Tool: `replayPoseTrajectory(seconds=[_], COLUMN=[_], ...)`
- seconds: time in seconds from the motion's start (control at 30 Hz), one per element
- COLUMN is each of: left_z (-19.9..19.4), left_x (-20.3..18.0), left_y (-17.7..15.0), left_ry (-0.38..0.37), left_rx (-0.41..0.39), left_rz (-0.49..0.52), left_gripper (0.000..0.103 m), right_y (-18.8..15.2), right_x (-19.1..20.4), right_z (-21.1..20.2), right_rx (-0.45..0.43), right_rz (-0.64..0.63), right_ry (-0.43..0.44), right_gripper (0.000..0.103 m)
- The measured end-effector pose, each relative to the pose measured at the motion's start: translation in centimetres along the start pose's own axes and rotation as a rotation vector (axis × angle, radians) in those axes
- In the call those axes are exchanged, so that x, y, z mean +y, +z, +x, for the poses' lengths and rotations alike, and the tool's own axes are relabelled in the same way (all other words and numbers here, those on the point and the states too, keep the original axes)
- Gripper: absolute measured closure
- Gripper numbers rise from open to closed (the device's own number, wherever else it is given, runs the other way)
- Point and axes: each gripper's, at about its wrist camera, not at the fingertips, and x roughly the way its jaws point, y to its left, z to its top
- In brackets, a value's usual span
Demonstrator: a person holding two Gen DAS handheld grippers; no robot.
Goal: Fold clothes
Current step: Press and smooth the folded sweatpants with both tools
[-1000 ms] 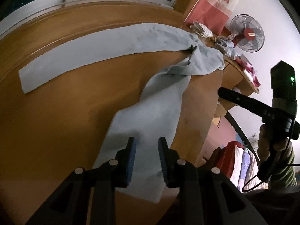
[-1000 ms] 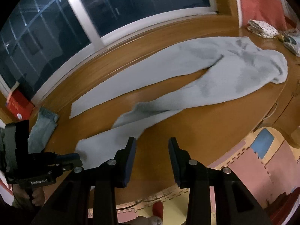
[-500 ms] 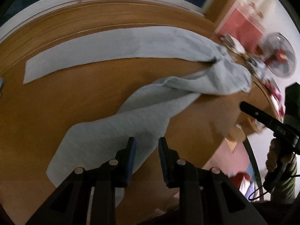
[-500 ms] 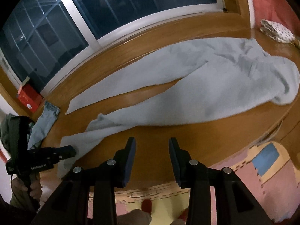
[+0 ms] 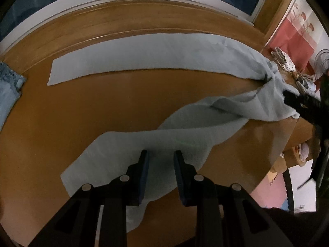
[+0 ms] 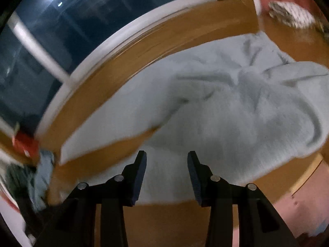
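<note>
I have the pale trousers [image 5: 156, 65] spread on the wooden platform [image 5: 82, 113], 1 leg flat, 1 twisted. Left gripper [image 5: 160, 164] hovers empty, jaws narrowly apart; right gripper [image 6: 166, 164] is opening above the bunched waist, nothing between. Risk: pinching 1 layer only would drag the twist tighter.

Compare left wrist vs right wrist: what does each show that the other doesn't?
Left wrist only: the far pant leg's squared hem end, a white round fan at the right edge, and the right gripper reaching in over the waist end.

Right wrist only: a small red box by the window, and the bunched, creased waist of the trousers up close. Its own jaws are opening, nothing between them.

Both: the light grey-blue fleece trousers on the brown wooden platform, the dark window, faded blue denim at the left, a white dotted folded cloth.
</note>
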Motion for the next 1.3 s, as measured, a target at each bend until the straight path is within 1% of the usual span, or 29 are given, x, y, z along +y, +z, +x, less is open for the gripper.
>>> replayPoseTrajectory(seconds=[0.07, 0.17, 0.2, 0.27, 0.33, 0.37, 0.4, 0.47, 0.53, 0.6, 0.73, 0.8, 0.9, 0.93, 1.0, 1.03, 1.07, 1.13, 1.17, 1.2, 1.27, 1.3], left_z=[0.6, 1.2, 1.3, 1.5, 1.4, 1.4, 1.3, 1.5, 1.8, 2.0, 2.3, 2.3, 2.5, 2.5, 2.7, 2.7, 2.8, 2.8, 2.9, 3.0, 3.1, 3.0], left_x=[0.1, 0.1, 0.0, -0.2, -0.5, -0.7, -0.9, -1.5, -2.1, -2.4, -2.9, -3.1, -3.4, -3.5, -3.5, -3.4, -3.3, -3.2, -3.2, -3.4, -3.6, -3.5], left_y=[0.2, 0.4, 0.5, 0.7, 0.7, 0.7, 0.6, 0.7, 1.0, 1.2, 1.4, 1.4, 1.6, 1.7, 1.9, 2.0, 2.0, 2.0, 2.0, 2.1, 2.3, 2.2], left_ry=[0.001, 0.009, 0.016, 0.025, 0.031, 0.038, 0.052, 0.081, 0.105, 0.118, 0.148, 0.162, 0.184, 0.194, 0.22, 0.232, 0.24, 0.243, 0.245, 0.252, 0.261, 0.261], left_rx=[0.005, 0.017, 0.023, 0.03, 0.03, 0.03, 0.031, 0.035, 0.041, 0.046, 0.054, 0.058, 0.064, 0.067, 0.071, 0.072, 0.071, 0.066, 0.063, 0.063, 0.064, 0.065], left_rz=[-0.007, -0.009, -0.009, -0.013, -0.02, -0.023, -0.022, -0.027, -0.044, -0.054, -0.078, -0.092, -0.117, -0.126, -0.147, -0.158, -0.172, -0.202, -0.213, -0.213, -0.217, -0.221], left_gripper=[0.081, 0.078, 0.078, 0.077, 0.073, 0.072, 0.072, 0.072, 0.072, 0.071, 0.071, 0.07, 0.068, 0.067, 0.061, 0.056, 0.05, 0.047, 0.047, 0.047, 0.046, 0.046], right_y=[1.3, 2.2, 2.3, 2.4, 2.6, 2.8, 3.0, 3.2, 3.8, 5.0, 9.3, 11.6, 13.9, 14.3, 14.0, 13.5, 12.7, 11.1, 10.4, 9.9, 8.7, 8.0], right_x=[-0.2, -0.6, -0.6, -0.4, -0.2, 0.0, 0.1, 0.9, 1.8, 2.7, 3.5, 3.9, 4.7, 4.7, 4.6, 4.5, 4.4, 3.6, 3.1, 2.4, 1.3, 0.9], right_z=[1.3, 3.5, 4.0, 4.7, 5.0, 5.1, 5.2, 4.5, 3.3, 2.0, 1.3, 2.2, 5.0, 5.8, 6.6, 6.6, 6.1, 4.7, 3.9, 3.3, 2.7, 2.5], right_rx=[0.009, 0.058, 0.068, 0.077, 0.075, 0.076, 0.076, 0.05, 0.007, -0.054, -0.124, -0.127, -0.083, -0.042, 0.069, 0.109, 0.124, 0.142, 0.147, 0.155, 0.165, 0.168], right_rz=[0.039, 0.1, 0.107, 0.076, 0.022, -0.017, -0.057, -0.132, -0.201, -0.271, -0.351, -0.385, -0.442, -0.449, -0.452, -0.469, -0.501, -0.564, -0.595, -0.617, -0.678, -0.714], right_ry=[-0.04, -0.06, -0.075, -0.11, -0.135, -0.149, -0.162, -0.167, -0.175, -0.185, -0.178, -0.17, -0.145, -0.116, -0.024, -0.01, -0.016, -0.035, -0.046, -0.056, -0.097, -0.124], right_gripper=[0.061, 0.061, 0.061, 0.062, 0.08, 0.1, 0.1, 0.101, 0.101, 0.101, 0.103, 0.103, 0.103, 0.103, 0.103, 0.103, 0.102, 0.096, 0.085, 0.065, 0.048, 0.048])
